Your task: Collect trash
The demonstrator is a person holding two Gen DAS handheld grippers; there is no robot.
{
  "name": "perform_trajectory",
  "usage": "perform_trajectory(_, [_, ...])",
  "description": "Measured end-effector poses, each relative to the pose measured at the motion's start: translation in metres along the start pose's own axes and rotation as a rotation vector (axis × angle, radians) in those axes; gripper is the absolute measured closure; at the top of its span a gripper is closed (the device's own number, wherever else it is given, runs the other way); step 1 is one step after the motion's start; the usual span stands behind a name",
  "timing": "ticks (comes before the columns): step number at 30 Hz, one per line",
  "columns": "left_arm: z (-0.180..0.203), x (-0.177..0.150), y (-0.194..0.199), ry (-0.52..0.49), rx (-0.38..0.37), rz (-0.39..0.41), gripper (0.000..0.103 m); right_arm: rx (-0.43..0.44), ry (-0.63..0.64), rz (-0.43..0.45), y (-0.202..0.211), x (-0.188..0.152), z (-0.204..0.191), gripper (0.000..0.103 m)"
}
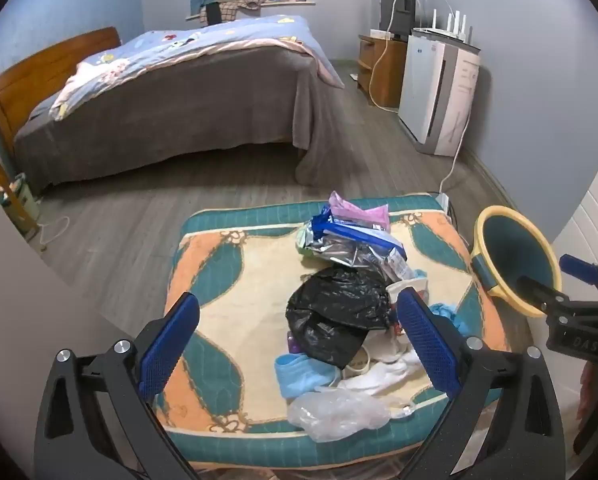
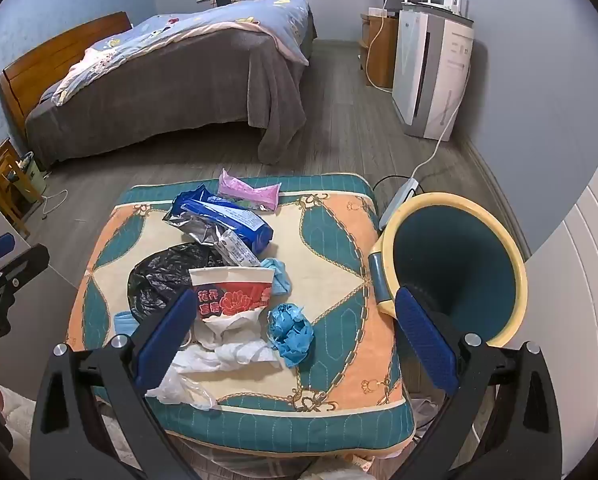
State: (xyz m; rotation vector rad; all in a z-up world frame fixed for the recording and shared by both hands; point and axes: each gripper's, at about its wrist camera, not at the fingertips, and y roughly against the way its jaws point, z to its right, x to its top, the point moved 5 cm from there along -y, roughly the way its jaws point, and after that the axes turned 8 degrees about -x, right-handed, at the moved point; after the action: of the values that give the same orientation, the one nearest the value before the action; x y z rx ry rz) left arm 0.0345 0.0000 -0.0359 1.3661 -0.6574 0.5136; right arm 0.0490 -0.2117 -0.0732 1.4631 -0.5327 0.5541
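A heap of trash lies on a patterned cushion (image 2: 339, 232): a black plastic bag (image 1: 337, 308), a blue and silver foil wrapper (image 2: 227, 220), a pink wrapper (image 2: 251, 192), a red and white paper cup (image 2: 233, 294), a crumpled blue wad (image 2: 291, 330), white tissue (image 2: 227, 354) and a clear bag (image 1: 335, 412). A teal bin with a yellow rim (image 2: 455, 272) stands at the cushion's right side. My left gripper (image 1: 299, 348) hangs open above the near part of the heap. My right gripper (image 2: 295, 340) is open too, over the cup and blue wad. Neither holds anything.
A bed (image 1: 171, 92) with a grey cover fills the far left of the room. An air purifier (image 1: 439, 92), a wooden cabinet (image 1: 383, 68) and white cables run along the right wall. A power strip (image 2: 399, 196) lies on the wood floor behind the bin.
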Motion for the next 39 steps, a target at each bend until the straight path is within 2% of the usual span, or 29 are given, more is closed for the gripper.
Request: perform_trajectory(39, [-0.001, -0.003, 0.0, -0.006, 0.015, -0.021, 0.005, -0.004, -0.002, -0.034, -0.007, -0.006, 0.001, 0.005])
